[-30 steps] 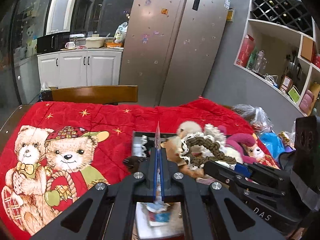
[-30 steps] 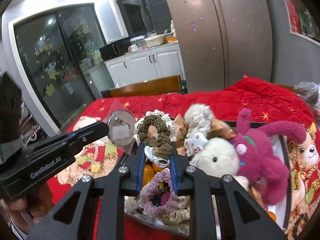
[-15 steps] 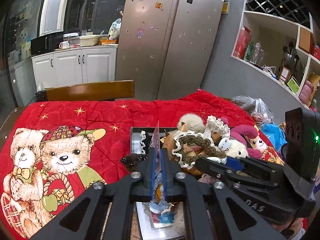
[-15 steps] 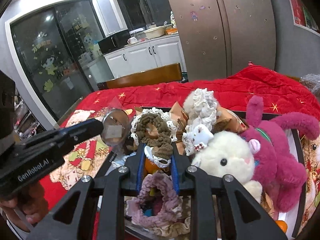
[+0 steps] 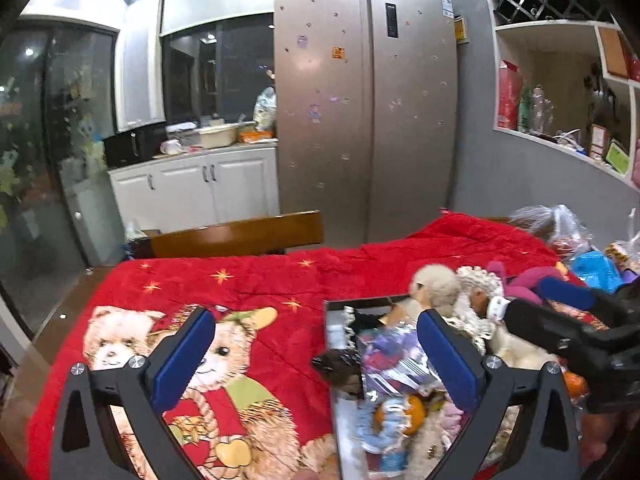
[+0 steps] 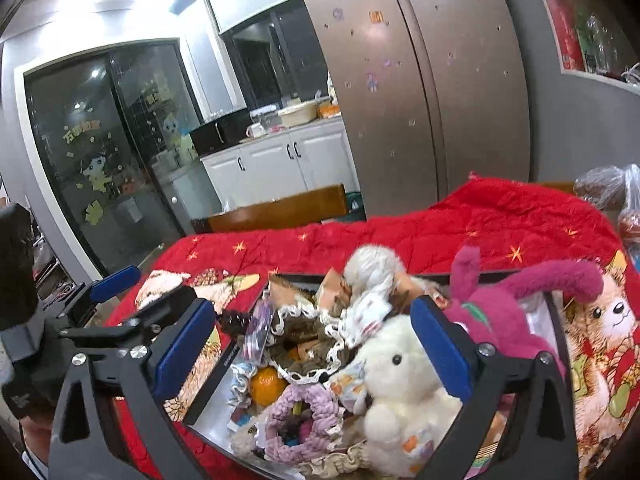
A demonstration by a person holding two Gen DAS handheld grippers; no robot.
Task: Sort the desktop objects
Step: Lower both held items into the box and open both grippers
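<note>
Both grippers spread wide, empty: left gripper at the box's left rim, right gripper above the white plush and brown scrunchie inside. Between picks, probably; next needs another loose item.

A: What covers the table?
B: A red blanket printed with teddy bears and gold stars.
A: And on the blanket?
B: A dark-rimmed box heaped with soft toys; crumpled plastic bags lie at the far right edge.
</note>
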